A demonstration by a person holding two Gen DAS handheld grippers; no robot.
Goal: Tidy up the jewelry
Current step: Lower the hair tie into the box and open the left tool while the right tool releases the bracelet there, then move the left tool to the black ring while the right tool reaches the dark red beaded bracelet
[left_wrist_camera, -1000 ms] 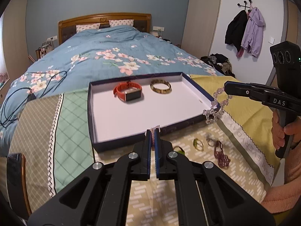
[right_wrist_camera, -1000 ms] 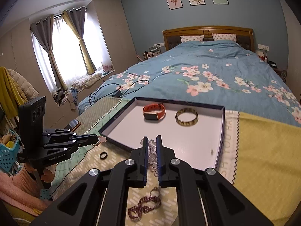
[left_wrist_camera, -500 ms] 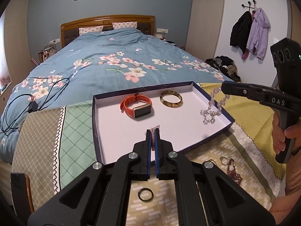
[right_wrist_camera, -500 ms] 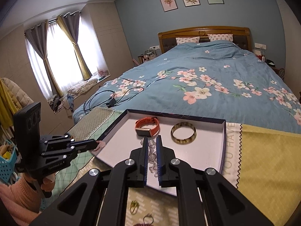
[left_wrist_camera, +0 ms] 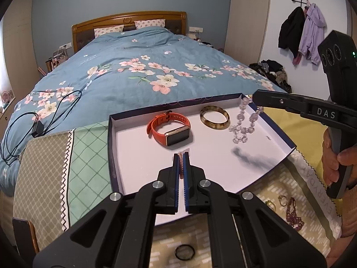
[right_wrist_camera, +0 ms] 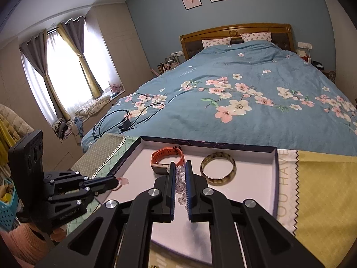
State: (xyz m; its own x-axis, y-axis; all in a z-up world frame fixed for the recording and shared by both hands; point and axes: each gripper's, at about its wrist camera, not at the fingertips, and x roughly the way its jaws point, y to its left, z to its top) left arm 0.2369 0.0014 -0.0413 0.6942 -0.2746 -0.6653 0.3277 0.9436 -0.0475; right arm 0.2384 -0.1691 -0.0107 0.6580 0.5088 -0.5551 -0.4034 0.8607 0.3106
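Crystal-bead bracelet [left_wrist_camera: 243, 122] hangs clamped in the right gripper [right_wrist_camera: 179, 184], its loop trailing straight down over the tray [left_wrist_camera: 133, 156] floor at the bangle's [left_wrist_camera: 214, 117] 3 o'clock, not yet resting there. Lowering looks next. Left gripper [left_wrist_camera: 181, 165], pitched downward over the tray's near half, is shut on a small pink piece [left_wrist_camera: 182, 160].

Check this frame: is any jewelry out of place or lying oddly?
Yes. A black ring, a gold ring and a dark red beaded piece lie loose on the cloth outside the tray, while the orange watch and bangle sit inside. Nothing looks damaged.
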